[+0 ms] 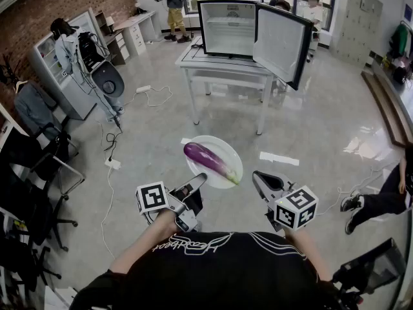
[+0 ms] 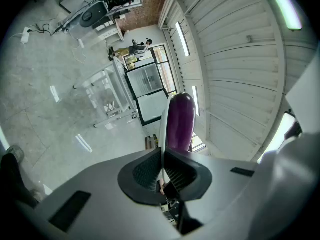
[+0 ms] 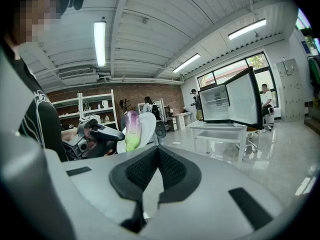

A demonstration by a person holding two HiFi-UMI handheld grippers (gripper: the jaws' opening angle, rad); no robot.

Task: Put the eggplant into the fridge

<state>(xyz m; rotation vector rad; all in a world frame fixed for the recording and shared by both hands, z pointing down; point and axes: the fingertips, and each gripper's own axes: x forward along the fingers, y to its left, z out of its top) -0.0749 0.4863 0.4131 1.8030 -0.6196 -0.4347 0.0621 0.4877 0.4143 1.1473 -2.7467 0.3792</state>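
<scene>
carry | my left tool [image 1: 197,183] pinched plate [image 1: 222,148] by its rim; eggplant [image 1: 208,159] lay on plate, well short of open fridge [image 1: 227,28] on bench [image 1: 222,63] | my right tool [image 1: 259,177] was closed, empty | judged: hold plate level, walk slow; eggplant could roll

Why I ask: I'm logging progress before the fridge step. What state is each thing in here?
fridge: door swung open, standing on the white table.
eggplant: lying on the plate, not yet in the fridge.
plate: held in the air by its rim.
left claw: shut on the plate's rim.
right claw: shut, nothing in it.
</scene>
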